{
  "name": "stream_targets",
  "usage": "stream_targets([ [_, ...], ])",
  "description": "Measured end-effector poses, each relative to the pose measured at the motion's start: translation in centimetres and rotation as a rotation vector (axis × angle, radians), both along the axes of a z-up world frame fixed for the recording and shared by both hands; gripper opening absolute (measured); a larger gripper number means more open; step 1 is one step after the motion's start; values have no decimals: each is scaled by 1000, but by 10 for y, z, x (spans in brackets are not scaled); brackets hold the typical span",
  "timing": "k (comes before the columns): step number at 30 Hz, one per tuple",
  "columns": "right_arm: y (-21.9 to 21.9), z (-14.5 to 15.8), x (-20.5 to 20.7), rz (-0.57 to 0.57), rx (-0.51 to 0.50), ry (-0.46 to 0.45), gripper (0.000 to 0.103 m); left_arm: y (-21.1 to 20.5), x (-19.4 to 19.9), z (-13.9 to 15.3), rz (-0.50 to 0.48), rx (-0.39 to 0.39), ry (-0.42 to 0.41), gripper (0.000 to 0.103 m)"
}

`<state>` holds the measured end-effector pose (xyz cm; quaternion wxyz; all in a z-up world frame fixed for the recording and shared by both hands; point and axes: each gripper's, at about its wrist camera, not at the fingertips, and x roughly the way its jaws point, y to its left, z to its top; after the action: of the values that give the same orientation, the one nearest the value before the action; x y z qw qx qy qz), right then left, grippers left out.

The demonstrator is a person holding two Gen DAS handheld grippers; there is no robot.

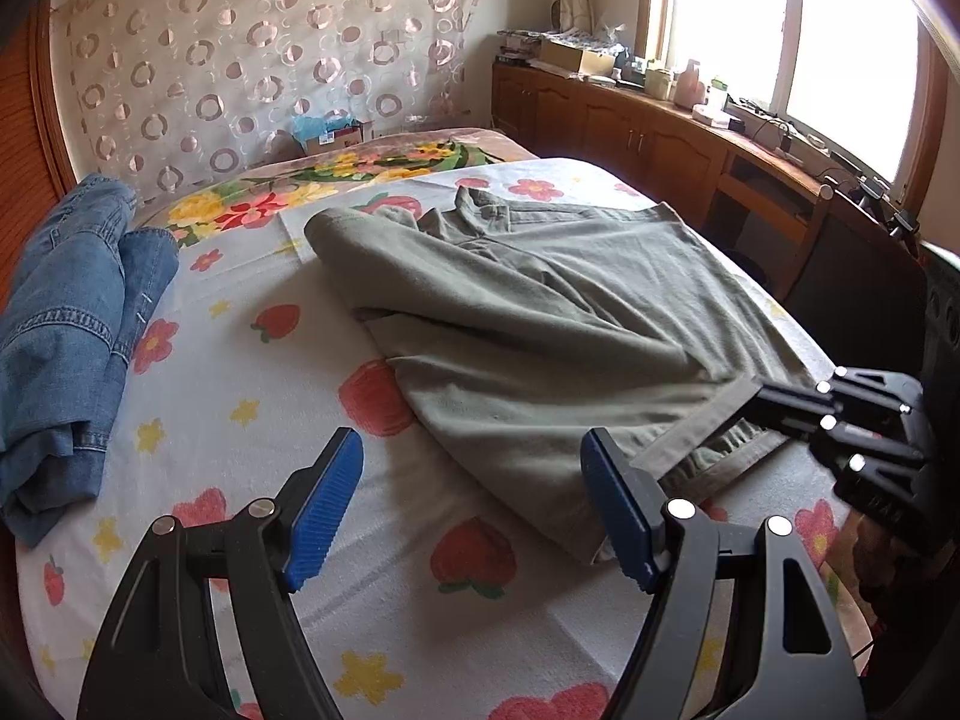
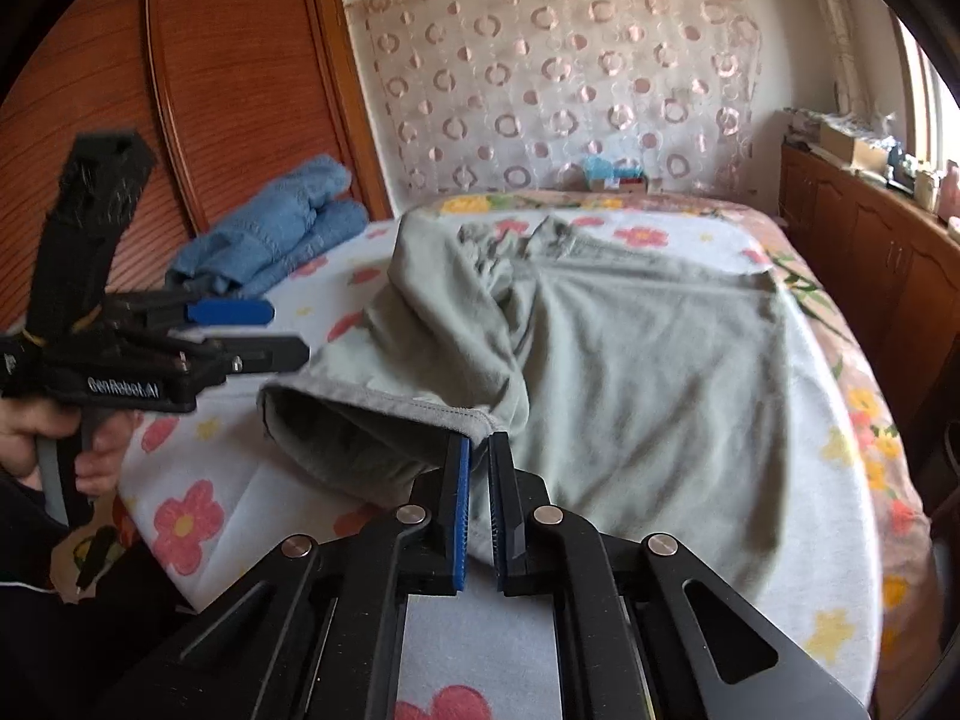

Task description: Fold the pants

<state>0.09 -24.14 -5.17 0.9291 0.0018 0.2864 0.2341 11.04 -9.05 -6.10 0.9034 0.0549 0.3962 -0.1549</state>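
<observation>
Bed (image 1: 252,372) fills both views, covered with a white sheet printed with pink flowers, strawberries and yellow stars; a brighter floral blanket (image 1: 312,177) shows at the far end. Behind it a sheer curtain (image 1: 252,54) with ring patterns hangs on the wall, reddish wood panelling (image 2: 198,78) stands to one side, and a long wooden cabinet (image 1: 630,120) runs under a bright window (image 1: 780,30), its top cluttered with boxes, bottles and cables too small to sort. A small cardboard box (image 1: 336,135) with blue stuff in it sits at the head of the bed; contents unclear. Grey-green pants (image 1: 540,312) lie mid-bed, soft matte cotton-like cloth, waistband end rumpled toward the curtain, legs reaching to the near edge, one hem lifted off the sheet with its opening gaping. Blue denim jeans (image 1: 72,324), heavier fabric with visible seams, lie bunched at the bed's side, well apart from the pants. Left gripper (image 1: 474,504) hovers over the sheet just beside the near pant leg, its ribbed blue pads (image 1: 327,504) wide apart, nothing between them. Right gripper (image 2: 480,498) has its pads nearly together, pinching the hem of the pants. In the right wrist view a hand (image 2: 42,438) grips the left gripper's handle.
</observation>
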Motion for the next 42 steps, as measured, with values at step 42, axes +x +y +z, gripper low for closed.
stream_targets([
  [42,-53,21,-28,-212,20,14,6,-60,15,-30,-108,56,77,76],
])
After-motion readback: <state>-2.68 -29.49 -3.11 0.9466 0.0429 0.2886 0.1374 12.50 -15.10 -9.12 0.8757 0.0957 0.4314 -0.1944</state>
